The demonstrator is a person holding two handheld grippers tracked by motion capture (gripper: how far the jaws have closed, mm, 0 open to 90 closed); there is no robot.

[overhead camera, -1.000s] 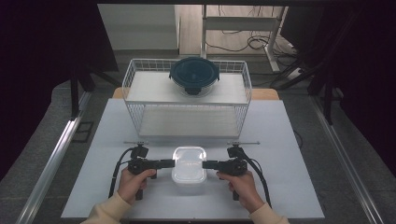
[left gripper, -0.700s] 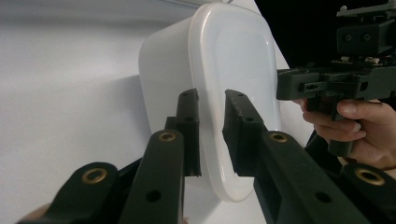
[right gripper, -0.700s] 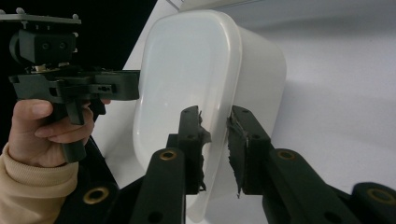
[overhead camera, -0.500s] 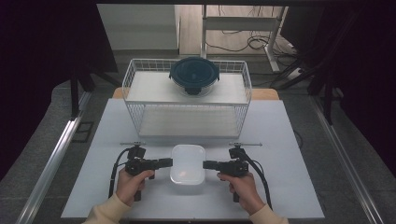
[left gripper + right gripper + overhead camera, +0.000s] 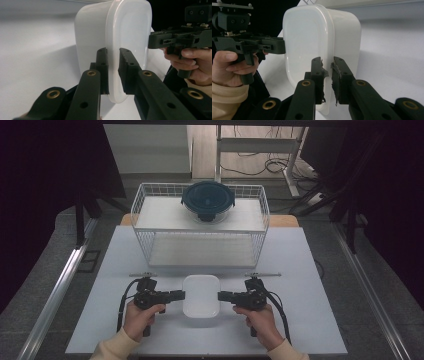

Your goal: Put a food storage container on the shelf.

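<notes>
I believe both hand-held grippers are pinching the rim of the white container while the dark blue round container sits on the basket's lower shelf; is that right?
Not quite: the high view shows the dark blue round container on top of the wire basket, not on its lower shelf. The left hand-held gripper and right hand-held gripper do pinch the white container by its rim.

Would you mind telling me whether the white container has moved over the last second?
Yes. The white container has moved slightly toward the person, away from the wire basket.
</notes>
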